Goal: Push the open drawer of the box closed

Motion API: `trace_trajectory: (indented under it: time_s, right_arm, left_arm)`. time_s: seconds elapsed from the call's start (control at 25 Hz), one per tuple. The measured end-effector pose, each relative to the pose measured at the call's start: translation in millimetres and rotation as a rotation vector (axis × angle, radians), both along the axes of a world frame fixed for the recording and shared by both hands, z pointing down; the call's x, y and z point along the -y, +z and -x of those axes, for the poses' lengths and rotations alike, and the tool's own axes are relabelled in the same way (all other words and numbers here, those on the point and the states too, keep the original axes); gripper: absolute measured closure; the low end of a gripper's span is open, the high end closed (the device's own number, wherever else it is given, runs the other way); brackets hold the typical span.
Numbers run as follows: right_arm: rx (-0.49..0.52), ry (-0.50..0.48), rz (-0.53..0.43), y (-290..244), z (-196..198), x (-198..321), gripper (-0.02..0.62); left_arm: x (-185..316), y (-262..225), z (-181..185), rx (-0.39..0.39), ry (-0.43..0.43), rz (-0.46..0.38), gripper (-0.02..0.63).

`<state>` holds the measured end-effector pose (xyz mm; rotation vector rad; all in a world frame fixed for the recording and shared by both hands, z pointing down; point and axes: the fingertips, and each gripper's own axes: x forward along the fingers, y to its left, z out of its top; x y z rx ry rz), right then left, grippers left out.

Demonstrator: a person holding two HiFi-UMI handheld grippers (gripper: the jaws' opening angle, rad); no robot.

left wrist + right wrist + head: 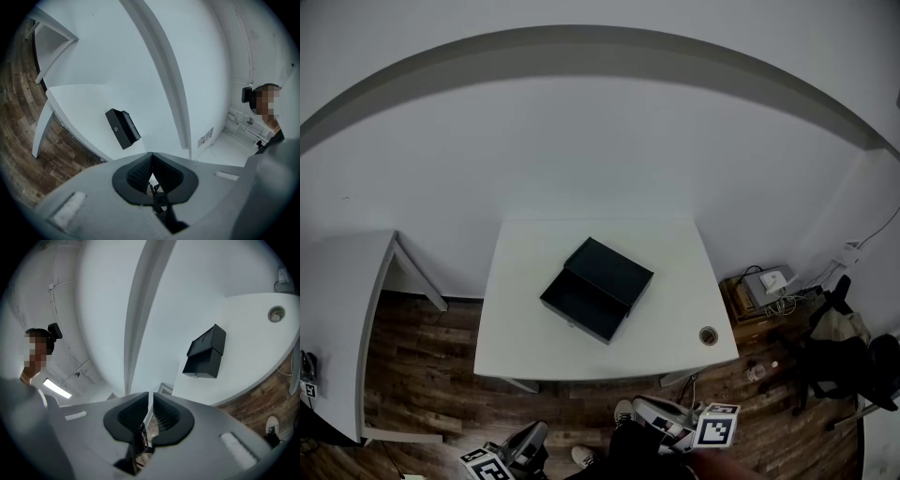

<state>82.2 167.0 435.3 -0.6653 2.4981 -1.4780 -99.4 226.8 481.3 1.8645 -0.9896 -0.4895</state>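
Observation:
A black box (609, 269) lies slantwise in the middle of the white table (675, 253). Its drawer (579, 305) is pulled out toward the table's front left. Both grippers are held low, well short of the table's front edge and apart from the box. My left gripper (534, 436) has its jaws closed together with nothing between them. In the left gripper view the box (123, 128) is far ahead of the left gripper (151, 157). My right gripper (150, 397) shows a narrow empty gap between its pads, and the box (206, 352) is far off to its upper right.
A round cable hole (708, 335) sits at the table's front right corner. A second white desk (347, 281) stands to the left. A wooden crate with devices (759, 291) and a dark chair (853, 361) stand to the right on the wood floor.

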Motion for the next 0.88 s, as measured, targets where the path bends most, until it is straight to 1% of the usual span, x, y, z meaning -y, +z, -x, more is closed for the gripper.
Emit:
trace_trajectory:
  time_s: [0.12, 0.24, 0.32, 0.44, 0.64, 0.72, 0.8, 0.88]
  right_arm:
    - [-0.036, 0.011, -0.003, 2.0, -9.2, 15.3, 0.529]
    - [-0.072, 0.027, 0.0, 6.2, -17.2, 41.8, 0.526]
    - [-0.122, 0.046, 0.0, 17.1, -25.6, 63.3, 0.522]
    - [-0.248, 0.076, 0.006, 46.2, -37.2, 103.6, 0.519]
    - [-0.485, 0.118, 0.056, 107.1, -54.9, 184.3, 0.477]
    - [-0.575, 0.138, 0.049, 122.8, -59.4, 215.6, 0.46]
    - [-0.604, 0.165, 0.051, 128.9, -59.0, 244.5, 0.46]
    - [-0.584, 0.206, 0.094, 133.4, -57.6, 268.3, 0.454]
  left_arm:
    - [3.0, 2.3, -2.3, -0.001, -0.011, 0.012, 0.605]
    - [16.5, 2.6, -3.9, 0.0, -0.023, 0.021, 0.606]
    - [27.0, 1.4, -7.9, 0.0, -0.028, 0.022, 0.605]
    - [41.4, 0.6, -12.7, 0.015, -0.033, 0.033, 0.606]
    - [67.9, -2.2, -20.5, 0.032, -0.049, 0.041, 0.604]
    - [75.1, -3.8, -24.3, 0.051, -0.053, 0.042, 0.604]
    - [78.7, -4.5, -25.2, 0.078, -0.056, 0.05, 0.604]
    - [80.7, -5.5, -23.0, 0.089, -0.075, 0.058, 0.604]
